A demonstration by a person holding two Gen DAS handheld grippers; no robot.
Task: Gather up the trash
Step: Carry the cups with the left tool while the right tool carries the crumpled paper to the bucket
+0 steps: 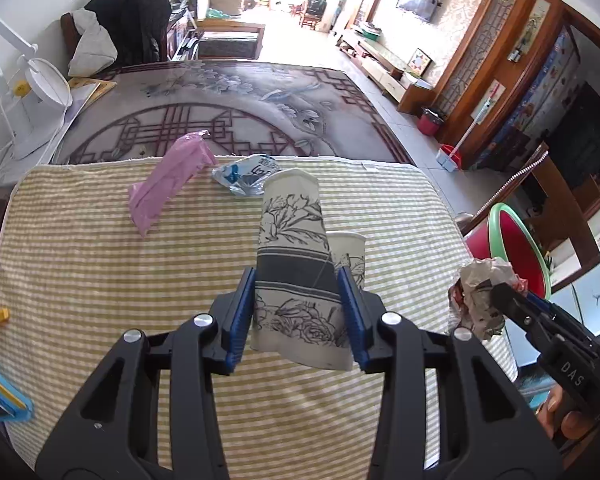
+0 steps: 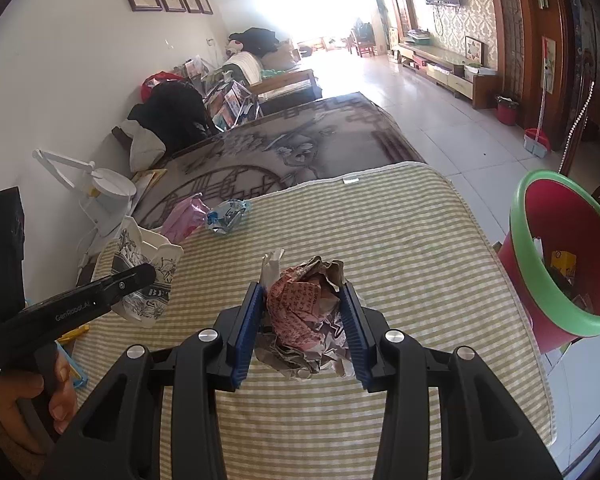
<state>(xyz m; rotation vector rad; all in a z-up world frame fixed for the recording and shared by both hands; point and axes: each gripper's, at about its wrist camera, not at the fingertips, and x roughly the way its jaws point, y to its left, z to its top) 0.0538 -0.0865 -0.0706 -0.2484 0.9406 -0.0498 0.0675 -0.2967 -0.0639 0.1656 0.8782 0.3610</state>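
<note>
My left gripper [image 1: 298,280] is shut on a flower-printed paper cup [image 1: 294,264], held above the striped cloth [image 1: 100,280]; it also shows in the right wrist view [image 2: 148,276]. A second paper cup [image 1: 350,256] stands just behind it. My right gripper [image 2: 302,292] is shut on a crumpled paper ball [image 2: 308,312], also visible in the left wrist view [image 1: 482,296]. A pink bag [image 1: 168,184] and a blue-white wrapper [image 1: 246,176] lie at the cloth's far edge. A red bin with a green rim [image 2: 560,256] stands to the right of the table.
A white desk lamp [image 1: 40,96] stands at the table's left. A patterned table mat [image 1: 228,108] lies beyond the cloth. Blue and yellow items [image 1: 0,392] lie at the left edge. A broom and red dustpan [image 1: 452,152] stand on the floor, right.
</note>
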